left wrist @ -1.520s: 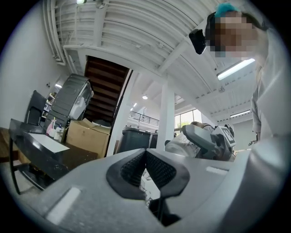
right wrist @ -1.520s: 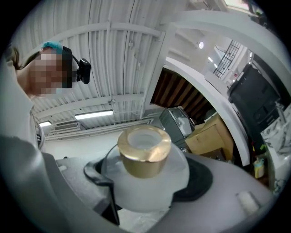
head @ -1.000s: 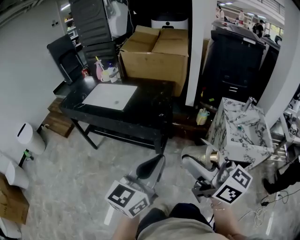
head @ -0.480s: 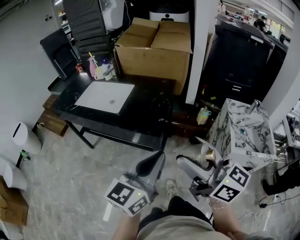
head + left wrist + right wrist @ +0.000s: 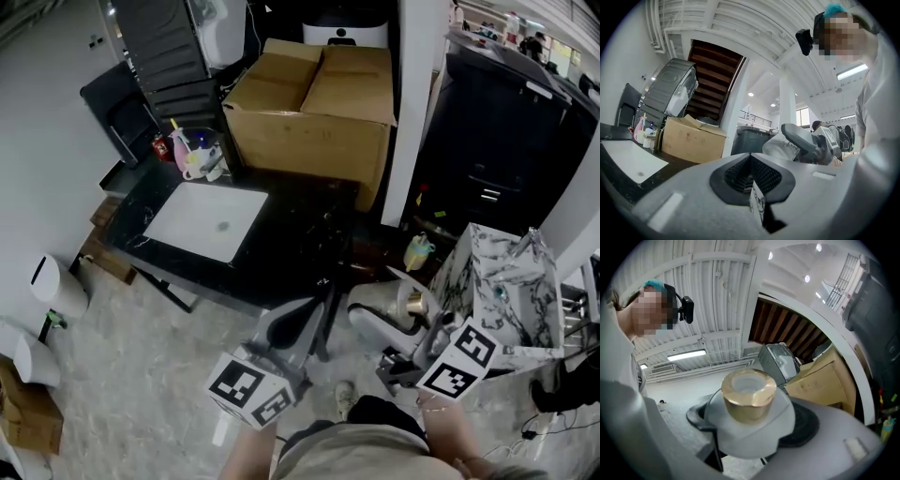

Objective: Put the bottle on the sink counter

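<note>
While the right gripper's jaws clamp the one gold-capped bottle above the floor, apart from the counter, the left gripper's jaws sit together, empty. Ahead, one black sink counter bears one white basin and one pink cup holding slim sticks. One cardboard box stands behind.

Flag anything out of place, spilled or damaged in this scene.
Nothing spilled or broken shows. One oddity: a small yellow bottle stands alone, low by the white pillar, apart from the toiletries on the black counter's far corner.
</note>
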A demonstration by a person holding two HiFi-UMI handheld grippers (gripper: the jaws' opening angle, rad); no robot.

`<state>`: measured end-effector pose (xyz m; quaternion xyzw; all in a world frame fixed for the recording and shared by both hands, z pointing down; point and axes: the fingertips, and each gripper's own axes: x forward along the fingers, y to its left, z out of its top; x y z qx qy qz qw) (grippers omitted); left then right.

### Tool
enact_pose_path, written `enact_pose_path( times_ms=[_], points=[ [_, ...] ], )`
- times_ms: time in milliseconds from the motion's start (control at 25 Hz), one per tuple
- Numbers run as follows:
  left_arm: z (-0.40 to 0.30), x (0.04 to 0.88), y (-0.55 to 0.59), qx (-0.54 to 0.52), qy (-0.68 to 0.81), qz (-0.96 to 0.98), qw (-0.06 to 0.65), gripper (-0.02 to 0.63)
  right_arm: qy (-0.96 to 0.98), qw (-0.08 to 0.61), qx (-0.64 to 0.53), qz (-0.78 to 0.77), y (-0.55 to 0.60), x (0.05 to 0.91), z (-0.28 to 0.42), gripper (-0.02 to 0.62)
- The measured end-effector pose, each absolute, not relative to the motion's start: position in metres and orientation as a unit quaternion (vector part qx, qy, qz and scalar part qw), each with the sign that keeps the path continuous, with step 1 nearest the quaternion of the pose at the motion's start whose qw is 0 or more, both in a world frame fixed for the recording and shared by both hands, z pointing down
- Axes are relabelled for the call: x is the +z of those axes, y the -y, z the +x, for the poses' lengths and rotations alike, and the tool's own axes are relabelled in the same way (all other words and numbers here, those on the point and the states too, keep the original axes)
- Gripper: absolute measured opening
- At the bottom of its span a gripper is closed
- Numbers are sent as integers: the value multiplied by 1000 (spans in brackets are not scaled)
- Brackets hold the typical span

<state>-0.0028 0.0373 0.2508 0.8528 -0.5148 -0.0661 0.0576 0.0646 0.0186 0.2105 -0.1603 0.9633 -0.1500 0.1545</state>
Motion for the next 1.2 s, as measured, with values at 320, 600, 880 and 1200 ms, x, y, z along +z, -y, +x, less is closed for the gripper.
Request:
enact_pose_path(
  times_ms=[320,600,880,1200],
  points=[
    [-3,252,27,-62,532,843,57,8,-966,151,-154,-141,47,213,62,342],
    [-3,260,57,-59,538,838,67,8,-969,137,-160,-129,72,222,60,342],
    [-13,268,80,-56,534,840,81,8,-966,134,-175,-132,96,230,45,342],
    [-53,280,140,-48,504,857,97,8,-960,130,-178,-172,150,241,8,342]
  ],
)
